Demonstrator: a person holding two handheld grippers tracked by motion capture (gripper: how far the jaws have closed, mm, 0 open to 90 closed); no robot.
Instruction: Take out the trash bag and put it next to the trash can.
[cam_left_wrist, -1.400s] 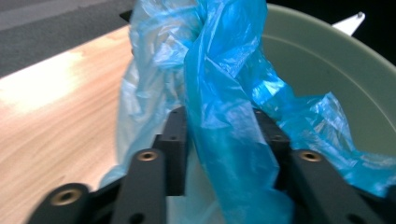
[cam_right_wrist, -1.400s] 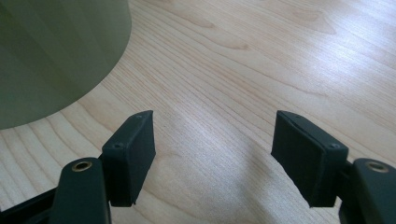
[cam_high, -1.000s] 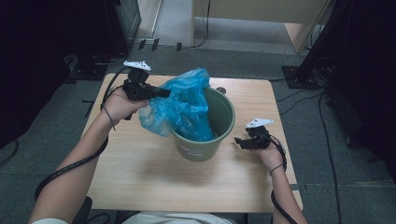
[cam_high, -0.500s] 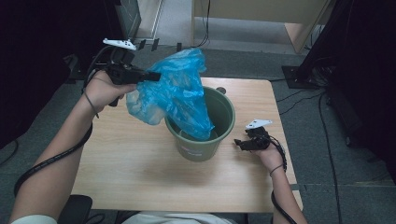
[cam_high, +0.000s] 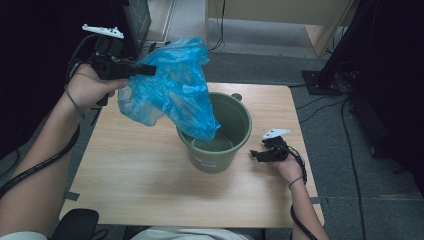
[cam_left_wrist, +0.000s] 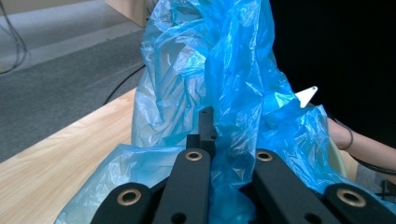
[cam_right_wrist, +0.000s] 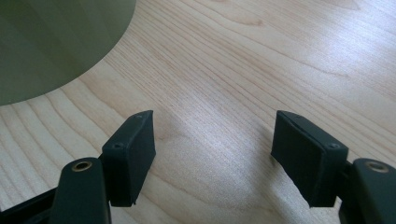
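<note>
High view, left gripper (cam_high: 150, 70): raised over the table's far left corner, fingers clamped tight on the top edge of the blue plastic bag (cam_high: 172, 92).
High view, bag: hangs crumpled from that grip, its lower end dipping inside the green bucket (cam_high: 216, 131), touching the inner wall on the left side.
High view, bucket: upright, mid-table (cam_high: 130, 175), label on the near side too small to read.
High view, right gripper (cam_high: 256, 155): low at the table, just right of the bucket, apart from it, fingers spread with nothing between them.
Left gripper view, fingers (cam_left_wrist: 205, 128): closed together, a fold of blue plastic bag (cam_left_wrist: 243, 79) pinched in them; film bunches up and around both black arms.
Left gripper view, background: table (cam_left_wrist: 51, 154) edge lower left, grey floor (cam_left_wrist: 60, 70) beyond, a forearm at the right edge behind the bag.
Right gripper view, fingers (cam_right_wrist: 130, 149): wide apart, empty, bare wood grain of the table (cam_right_wrist: 261, 65) between them.
Right gripper view, bucket (cam_right_wrist: 56, 42): green wall in the top left corner, clear of the fingers.
</note>
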